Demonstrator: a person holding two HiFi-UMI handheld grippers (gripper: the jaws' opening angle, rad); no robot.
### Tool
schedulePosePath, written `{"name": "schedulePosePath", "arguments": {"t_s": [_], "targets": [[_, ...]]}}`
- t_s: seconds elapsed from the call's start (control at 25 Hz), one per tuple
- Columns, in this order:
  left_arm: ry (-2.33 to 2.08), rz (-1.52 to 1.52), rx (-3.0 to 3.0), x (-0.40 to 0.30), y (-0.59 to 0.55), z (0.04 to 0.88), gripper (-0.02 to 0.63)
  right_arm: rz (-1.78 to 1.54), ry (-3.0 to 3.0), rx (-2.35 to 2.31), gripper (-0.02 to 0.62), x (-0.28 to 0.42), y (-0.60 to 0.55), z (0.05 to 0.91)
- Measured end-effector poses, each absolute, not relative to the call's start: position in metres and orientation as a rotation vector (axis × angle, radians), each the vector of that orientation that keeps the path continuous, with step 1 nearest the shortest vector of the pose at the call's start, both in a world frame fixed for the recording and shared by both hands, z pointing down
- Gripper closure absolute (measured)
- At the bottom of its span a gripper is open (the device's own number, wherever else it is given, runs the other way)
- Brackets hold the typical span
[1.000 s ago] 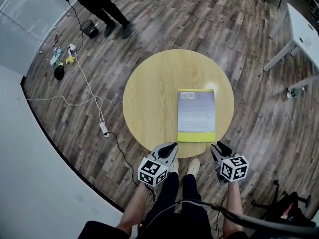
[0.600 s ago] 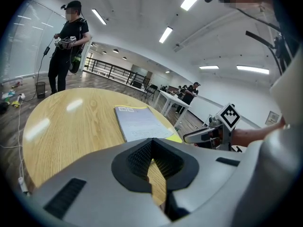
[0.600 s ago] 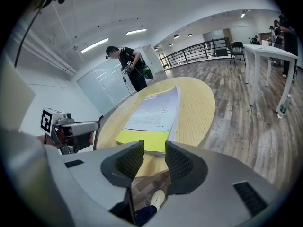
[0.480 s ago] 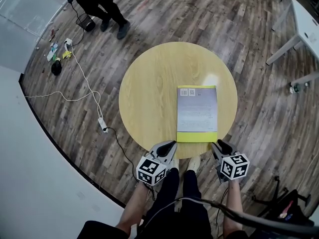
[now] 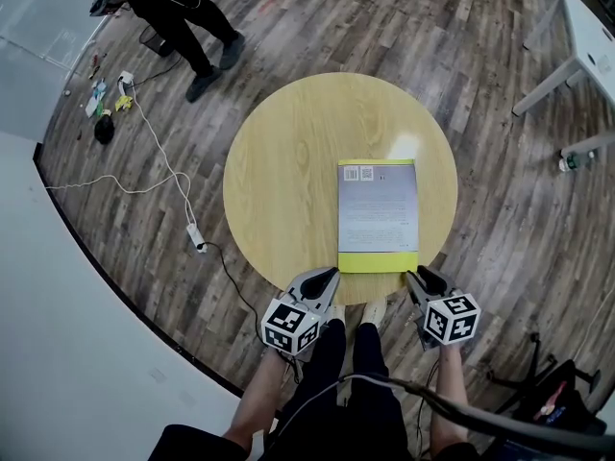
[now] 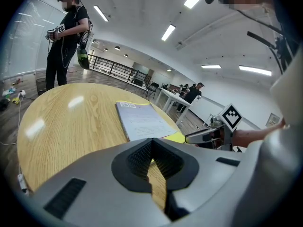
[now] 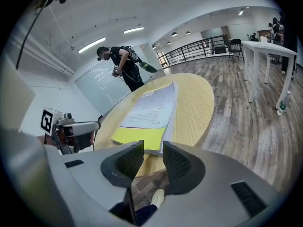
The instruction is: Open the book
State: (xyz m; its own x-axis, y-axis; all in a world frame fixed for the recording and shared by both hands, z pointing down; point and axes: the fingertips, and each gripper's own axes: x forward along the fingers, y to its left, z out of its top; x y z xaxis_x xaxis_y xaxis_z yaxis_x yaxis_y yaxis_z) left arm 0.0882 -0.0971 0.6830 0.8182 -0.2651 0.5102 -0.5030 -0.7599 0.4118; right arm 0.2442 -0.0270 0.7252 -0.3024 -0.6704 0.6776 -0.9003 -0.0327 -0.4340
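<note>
A closed book [image 5: 378, 214] with a pale grey cover and a yellow strip at its near end lies flat on the right half of the round wooden table [image 5: 288, 190]. My left gripper [image 5: 324, 280] hovers at the table's near edge, left of the book's near corner, with its jaw tips touching and nothing held. My right gripper [image 5: 414, 278] sits just off the book's near right corner. In the right gripper view its pads stand apart [image 7: 153, 148] with the book [image 7: 151, 110] ahead, untouched. The left gripper view shows the book [image 6: 142, 122] beyond its closed tips [image 6: 152, 143].
A person in black [image 5: 178, 8] stands on the wood floor at the far left, holding grippers. Cables [image 5: 163, 171] and a power strip [image 5: 195, 238] trail left of the table. A white table [image 5: 586, 36] stands at the far right. My own legs and shoes are below the near edge.
Both grippers have sunk slightly at the table's near edge. The book has not moved. The person in black has stepped further left.
</note>
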Motion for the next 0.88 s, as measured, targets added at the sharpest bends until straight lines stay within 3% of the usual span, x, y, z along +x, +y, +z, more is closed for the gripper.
{"name": "schedulePosePath", "arguments": {"t_s": [0.32, 0.44, 0.88], "targets": [[-0.579, 0.576, 2.438, 0.084, -0.095, 0.684, 0.607, 1.198, -1.936, 1.663, 0.475, 0.245, -0.026, 0.727], [-0.579, 0.575, 2.434, 0.084, -0.094, 0.684, 0.607, 1.157, -1.893, 1.695, 0.554, 0.251, -0.026, 0.727], [-0.598, 0.562, 2.430, 0.081, -0.099, 0.682, 0.607, 1.166, -1.867, 1.724, 0.586, 0.255, -0.026, 0.727]]}}
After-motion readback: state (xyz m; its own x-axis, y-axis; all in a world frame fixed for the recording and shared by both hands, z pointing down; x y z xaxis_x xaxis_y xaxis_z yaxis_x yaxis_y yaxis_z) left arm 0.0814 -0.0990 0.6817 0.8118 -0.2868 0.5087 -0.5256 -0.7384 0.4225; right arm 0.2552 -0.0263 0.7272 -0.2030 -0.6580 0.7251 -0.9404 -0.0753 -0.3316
